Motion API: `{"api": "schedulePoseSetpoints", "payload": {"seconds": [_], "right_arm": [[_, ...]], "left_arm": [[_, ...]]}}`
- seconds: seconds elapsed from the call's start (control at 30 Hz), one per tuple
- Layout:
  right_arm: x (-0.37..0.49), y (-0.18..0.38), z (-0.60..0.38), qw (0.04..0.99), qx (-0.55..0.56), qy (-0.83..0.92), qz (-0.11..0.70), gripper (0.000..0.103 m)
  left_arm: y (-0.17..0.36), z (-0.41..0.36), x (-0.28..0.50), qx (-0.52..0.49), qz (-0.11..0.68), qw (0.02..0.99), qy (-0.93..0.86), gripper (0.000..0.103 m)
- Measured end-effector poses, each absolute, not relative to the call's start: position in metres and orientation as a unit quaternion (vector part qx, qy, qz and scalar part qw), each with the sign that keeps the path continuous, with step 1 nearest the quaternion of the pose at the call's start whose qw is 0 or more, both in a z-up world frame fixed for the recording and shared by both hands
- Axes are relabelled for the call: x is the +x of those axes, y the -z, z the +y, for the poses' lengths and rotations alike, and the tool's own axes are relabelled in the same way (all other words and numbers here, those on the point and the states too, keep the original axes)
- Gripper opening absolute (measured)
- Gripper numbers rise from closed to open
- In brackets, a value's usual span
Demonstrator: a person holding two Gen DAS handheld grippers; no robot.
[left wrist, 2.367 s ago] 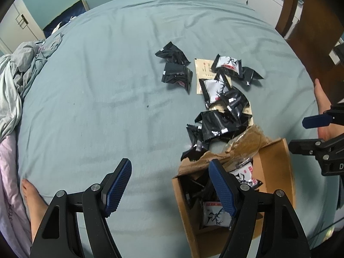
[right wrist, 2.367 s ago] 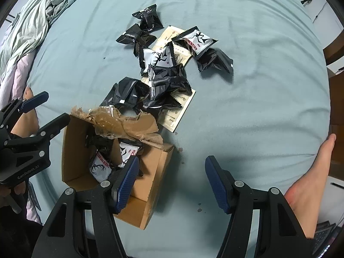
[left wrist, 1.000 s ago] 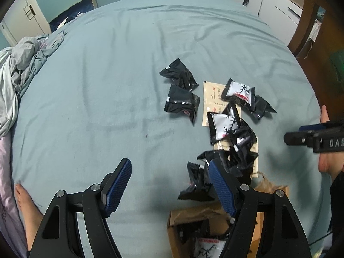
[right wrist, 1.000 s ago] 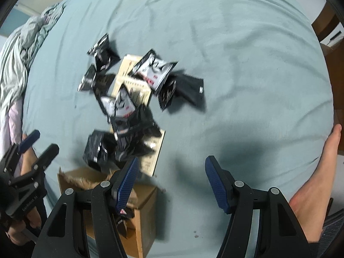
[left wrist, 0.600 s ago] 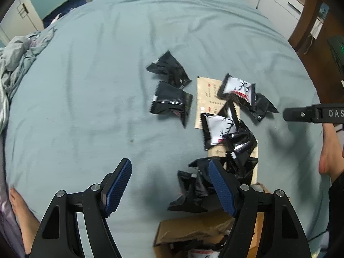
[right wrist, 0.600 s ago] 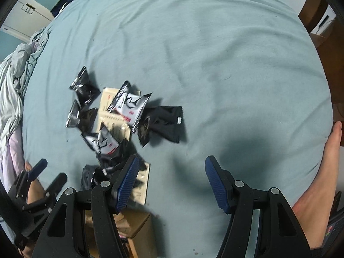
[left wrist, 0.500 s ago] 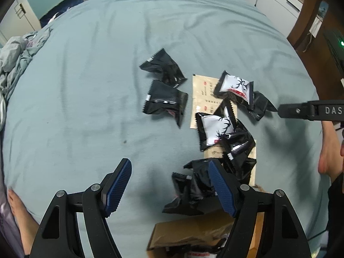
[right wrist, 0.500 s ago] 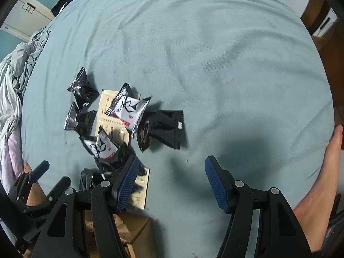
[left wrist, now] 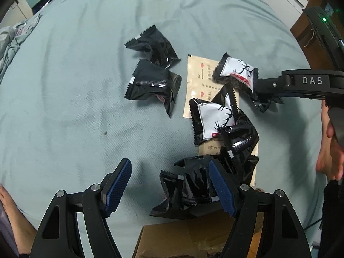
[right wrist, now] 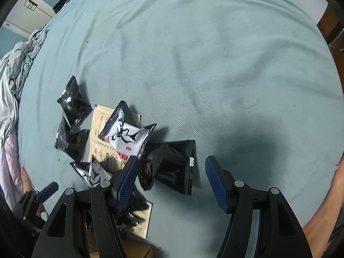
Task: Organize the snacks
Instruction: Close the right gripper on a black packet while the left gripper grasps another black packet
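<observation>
Several black and white snack packets lie scattered on a teal bedsheet [left wrist: 64, 86]. My left gripper [left wrist: 169, 187] is open and empty, above bare sheet beside a heap of black packets [left wrist: 189, 185]. Two black packets [left wrist: 152, 83] lie further ahead, and a white packet [left wrist: 236, 71] lies on a beige sachet [left wrist: 200, 79]. My right gripper [right wrist: 169, 180] is open, low over a black packet [right wrist: 172, 165] that lies between its fingers. A white packet [right wrist: 126, 135] lies just to its left. The cardboard box [left wrist: 189, 238] shows at the bottom edge.
The right gripper's arm [left wrist: 301, 83] reaches in from the right in the left wrist view. Rumpled bedding [right wrist: 13, 81] lies at the left. A bare foot [left wrist: 329, 150] rests at the bed's right side. Wooden furniture [left wrist: 307, 28] stands beyond the bed.
Both grippers have moved forward from the box toward the scattered packets. The right gripper has dropped low over the black packet, which now lies between its fingers. Both stayed open.
</observation>
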State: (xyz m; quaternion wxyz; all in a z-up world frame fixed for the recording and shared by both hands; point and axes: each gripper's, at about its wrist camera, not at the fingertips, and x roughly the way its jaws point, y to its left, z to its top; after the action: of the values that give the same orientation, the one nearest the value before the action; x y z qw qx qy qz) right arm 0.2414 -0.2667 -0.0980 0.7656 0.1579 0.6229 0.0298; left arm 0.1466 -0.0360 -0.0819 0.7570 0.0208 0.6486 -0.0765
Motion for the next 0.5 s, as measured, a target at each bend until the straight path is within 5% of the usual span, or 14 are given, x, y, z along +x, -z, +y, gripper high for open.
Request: {"api": "schedulePoseSetpoints", "payload": {"seconds": [0.27, 0.5], "right_arm": [[0.247, 0.111, -0.251, 0.771, 0.119, -0.051, 0.623, 0.063], [0.242, 0.099, -0.240, 0.795, 0.064, -0.067, 0.599, 0.034]], "left_arm": [[0.084, -0.035, 0.150, 0.011, 0.651, 0.755, 0.077, 0.077], [0.078, -0.029, 0.155, 0.001, 0.644, 0.761, 0.075, 0.077]]}}
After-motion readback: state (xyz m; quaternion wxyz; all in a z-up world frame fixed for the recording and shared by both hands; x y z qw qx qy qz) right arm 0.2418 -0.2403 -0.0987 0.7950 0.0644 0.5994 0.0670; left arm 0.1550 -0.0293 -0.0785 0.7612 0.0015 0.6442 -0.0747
